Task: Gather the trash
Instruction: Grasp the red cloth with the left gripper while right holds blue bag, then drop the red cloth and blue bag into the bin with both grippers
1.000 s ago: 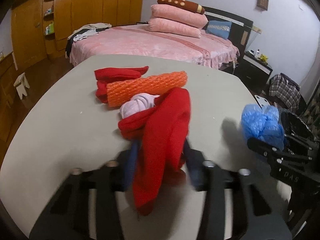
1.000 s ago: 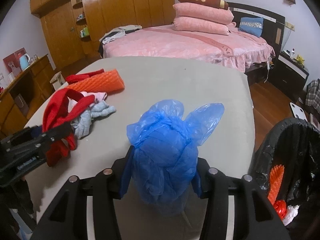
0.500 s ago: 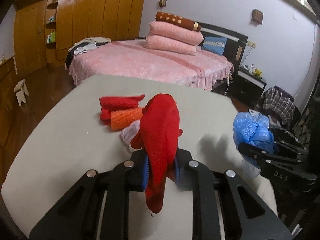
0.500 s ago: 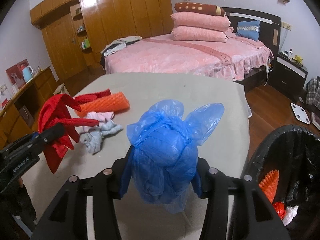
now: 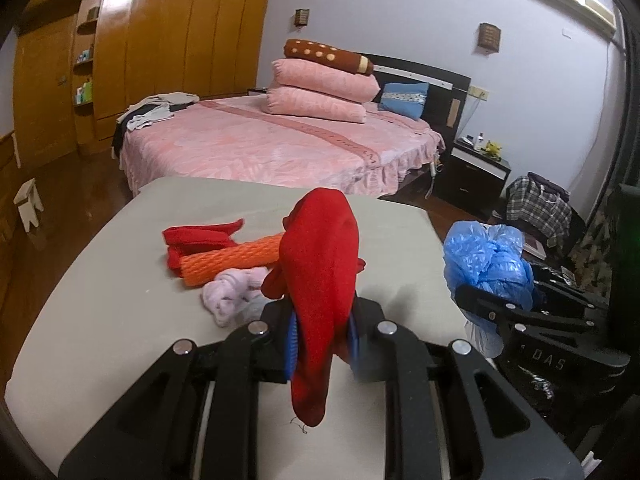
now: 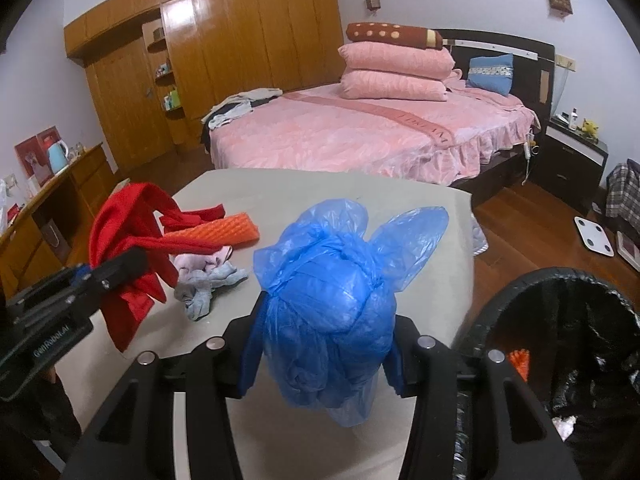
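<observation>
Both my wrist cams look along their fingers, raised over the table (image 5: 120, 280), facing the bed (image 5: 260, 152). Left cam catches my right gripper (image 5: 496, 312) at its right edge; right cam catches my left gripper (image 6: 112, 268) at lower left. Shared: table, bed.

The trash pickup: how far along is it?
Partly done: the black bin already holds some scraps. In hand: the left gripper grips a red cloth, the right gripper a blue plastic bag, both lifted. Left on the table: an orange foam roll, another red cloth and pale rags.
</observation>
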{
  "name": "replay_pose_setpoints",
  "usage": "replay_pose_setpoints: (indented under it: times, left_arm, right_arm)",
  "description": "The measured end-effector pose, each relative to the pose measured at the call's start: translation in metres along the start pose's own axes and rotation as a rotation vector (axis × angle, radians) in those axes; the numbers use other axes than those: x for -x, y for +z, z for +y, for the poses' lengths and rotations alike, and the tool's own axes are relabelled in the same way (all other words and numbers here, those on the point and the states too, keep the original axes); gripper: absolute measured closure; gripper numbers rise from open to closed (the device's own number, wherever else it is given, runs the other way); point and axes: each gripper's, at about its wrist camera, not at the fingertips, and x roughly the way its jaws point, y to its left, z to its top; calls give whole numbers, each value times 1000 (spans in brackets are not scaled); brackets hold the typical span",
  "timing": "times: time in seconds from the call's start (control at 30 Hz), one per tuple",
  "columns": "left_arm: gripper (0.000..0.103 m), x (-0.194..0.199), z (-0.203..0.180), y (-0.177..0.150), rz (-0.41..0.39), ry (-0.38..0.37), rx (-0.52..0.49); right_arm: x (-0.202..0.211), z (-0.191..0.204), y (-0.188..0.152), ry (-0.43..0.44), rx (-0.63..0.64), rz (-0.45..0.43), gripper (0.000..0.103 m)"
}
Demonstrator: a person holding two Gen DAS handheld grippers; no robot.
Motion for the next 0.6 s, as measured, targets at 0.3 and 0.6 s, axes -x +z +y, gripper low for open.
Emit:
replay_pose_setpoints:
  times: [0.3, 0.6]
  left_arm:
    - [85, -1, -31, 1, -3, -70, -36]
    - [85, -4, -65, 1, -4, -135, -84]
  right_arm:
    - [26, -22, 1, -23, -28, -30, 54]
    - [52, -46, -2, -66, -47, -60, 54]
